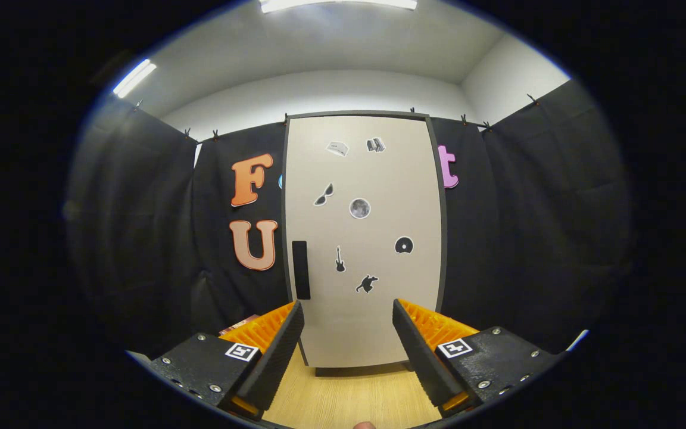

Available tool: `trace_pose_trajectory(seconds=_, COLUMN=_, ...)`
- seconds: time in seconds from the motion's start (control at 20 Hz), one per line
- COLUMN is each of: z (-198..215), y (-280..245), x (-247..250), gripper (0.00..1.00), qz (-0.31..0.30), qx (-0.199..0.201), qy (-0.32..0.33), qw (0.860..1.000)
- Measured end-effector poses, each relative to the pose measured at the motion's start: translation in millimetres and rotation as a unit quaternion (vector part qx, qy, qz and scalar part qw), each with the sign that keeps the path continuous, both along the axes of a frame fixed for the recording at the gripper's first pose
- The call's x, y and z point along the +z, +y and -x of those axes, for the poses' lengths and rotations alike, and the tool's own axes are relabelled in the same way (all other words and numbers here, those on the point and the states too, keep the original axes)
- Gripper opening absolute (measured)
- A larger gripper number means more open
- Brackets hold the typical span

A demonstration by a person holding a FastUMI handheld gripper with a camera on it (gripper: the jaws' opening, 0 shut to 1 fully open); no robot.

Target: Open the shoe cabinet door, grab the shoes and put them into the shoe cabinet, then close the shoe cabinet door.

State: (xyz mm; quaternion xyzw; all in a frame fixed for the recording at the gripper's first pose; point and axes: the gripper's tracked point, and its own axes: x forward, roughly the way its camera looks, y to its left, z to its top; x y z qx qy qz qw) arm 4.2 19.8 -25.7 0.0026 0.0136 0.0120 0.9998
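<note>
The shoe cabinet [379,179] stands upright straight ahead, a tall beige box with a dark frame. Its door is shut and carries several small stickers. A black vertical handle [301,270] sits near the door's left edge, a little above and ahead of my left finger. My gripper [348,316] is open, its two fingers spread wide with nothing between them, and it is still short of the door. A small reddish-brown thing [239,325] peeks out behind my left finger, left of the cabinet's foot; I cannot tell what it is.
The cabinet stands on a light wooden surface [349,396] that runs toward me between the fingers. Black cloth walls [527,226] close in on both sides and behind the cabinet. A fingertip [365,425] shows at the very bottom.
</note>
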Motion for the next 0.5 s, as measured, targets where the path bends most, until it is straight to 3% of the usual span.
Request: trace_pose_trajectory(seconds=0.5, z=16.3, y=-6.2, x=-1.1, gripper=0.94, qz=-0.001, qx=0.0, qy=-0.005, qw=1.0)
